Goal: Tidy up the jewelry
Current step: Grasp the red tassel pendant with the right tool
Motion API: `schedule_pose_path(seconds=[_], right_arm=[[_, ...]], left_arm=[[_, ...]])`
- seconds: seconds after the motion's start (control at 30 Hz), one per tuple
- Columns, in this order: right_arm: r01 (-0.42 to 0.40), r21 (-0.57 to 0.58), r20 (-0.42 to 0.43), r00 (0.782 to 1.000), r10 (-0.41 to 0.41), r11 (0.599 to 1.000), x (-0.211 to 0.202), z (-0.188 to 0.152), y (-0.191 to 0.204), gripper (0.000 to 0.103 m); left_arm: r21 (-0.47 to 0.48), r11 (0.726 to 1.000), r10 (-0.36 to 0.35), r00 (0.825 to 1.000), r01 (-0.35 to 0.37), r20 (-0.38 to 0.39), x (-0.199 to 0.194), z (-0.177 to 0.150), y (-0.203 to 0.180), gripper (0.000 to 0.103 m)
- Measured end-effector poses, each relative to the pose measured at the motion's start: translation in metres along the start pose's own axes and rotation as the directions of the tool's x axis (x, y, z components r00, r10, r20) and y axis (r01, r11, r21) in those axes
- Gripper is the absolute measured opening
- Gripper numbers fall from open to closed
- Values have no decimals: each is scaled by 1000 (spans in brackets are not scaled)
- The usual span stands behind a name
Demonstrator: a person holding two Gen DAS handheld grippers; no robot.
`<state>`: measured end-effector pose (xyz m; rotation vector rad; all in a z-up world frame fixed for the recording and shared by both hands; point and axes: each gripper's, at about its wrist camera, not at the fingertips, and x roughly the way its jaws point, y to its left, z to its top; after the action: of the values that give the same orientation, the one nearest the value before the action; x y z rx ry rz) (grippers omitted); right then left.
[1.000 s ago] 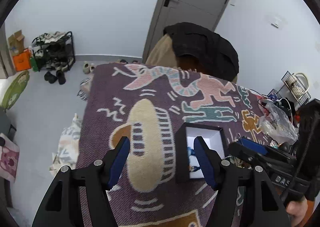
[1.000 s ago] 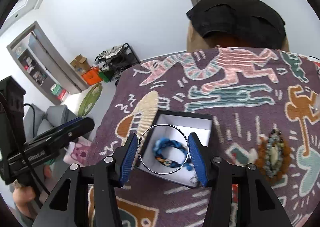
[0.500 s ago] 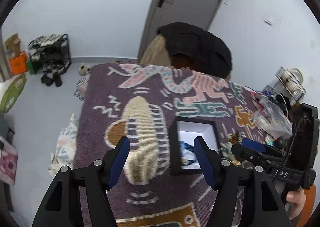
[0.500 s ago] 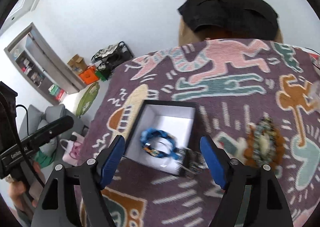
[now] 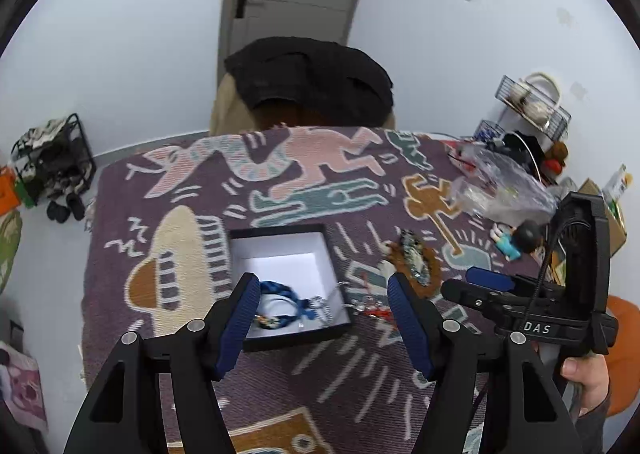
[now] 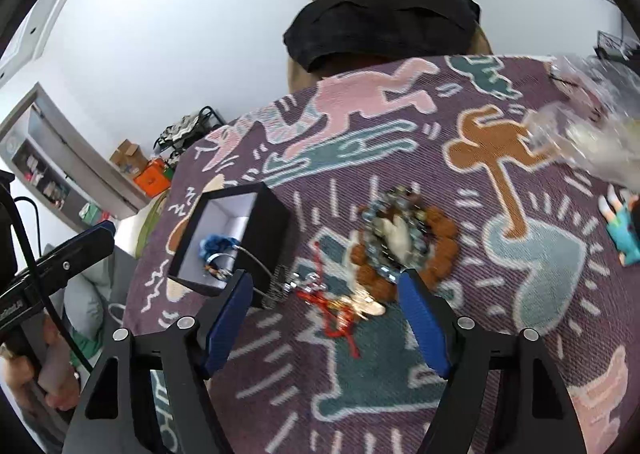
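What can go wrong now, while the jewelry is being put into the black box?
1. The silver hoop hangs over the black box wall, so it may slip out onto the rug.
2. The red cord piece lies tangled beside the bead bracelets; the open right gripper may drag several together.

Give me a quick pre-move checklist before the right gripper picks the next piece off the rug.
1. Right gripper free: ok. Its jaws have just been opening and nothing sits between the pads.
2. Left gripper free: ok, open and holding nothing.
3. Box open, with room: ok. The blue bracelet lies at its near end and white floor shows behind.
4. Hoop fully in the box: not ok, it hangs over the box's near wall.
5. Next piece in reach: ok. The red cord piece lies on the rug between the right jaws.
6. Red cord tangled with the silver chain: cannot tell.
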<state>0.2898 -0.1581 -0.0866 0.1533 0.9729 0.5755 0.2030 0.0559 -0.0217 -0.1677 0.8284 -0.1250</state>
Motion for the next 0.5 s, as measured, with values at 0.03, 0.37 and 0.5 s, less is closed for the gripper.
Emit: schedule_pose_path(seconds=[0.03, 0.37, 0.5], right_arm=[[0, 8, -3, 1000, 0, 1000, 0, -2, -5, 73], [-17, 72, -35, 999, 19, 997, 3, -29, -37, 62], [-35, 76, -52, 998, 39, 996, 11, -35, -37, 58]], left_arm=[[3, 1000, -3, 1000, 3, -7, 3, -1, -5, 67], [-24, 998, -60, 997, 59, -55, 26, -16, -44, 60], [-85, 994, -79, 995, 74, -54, 29, -26, -46, 55]])
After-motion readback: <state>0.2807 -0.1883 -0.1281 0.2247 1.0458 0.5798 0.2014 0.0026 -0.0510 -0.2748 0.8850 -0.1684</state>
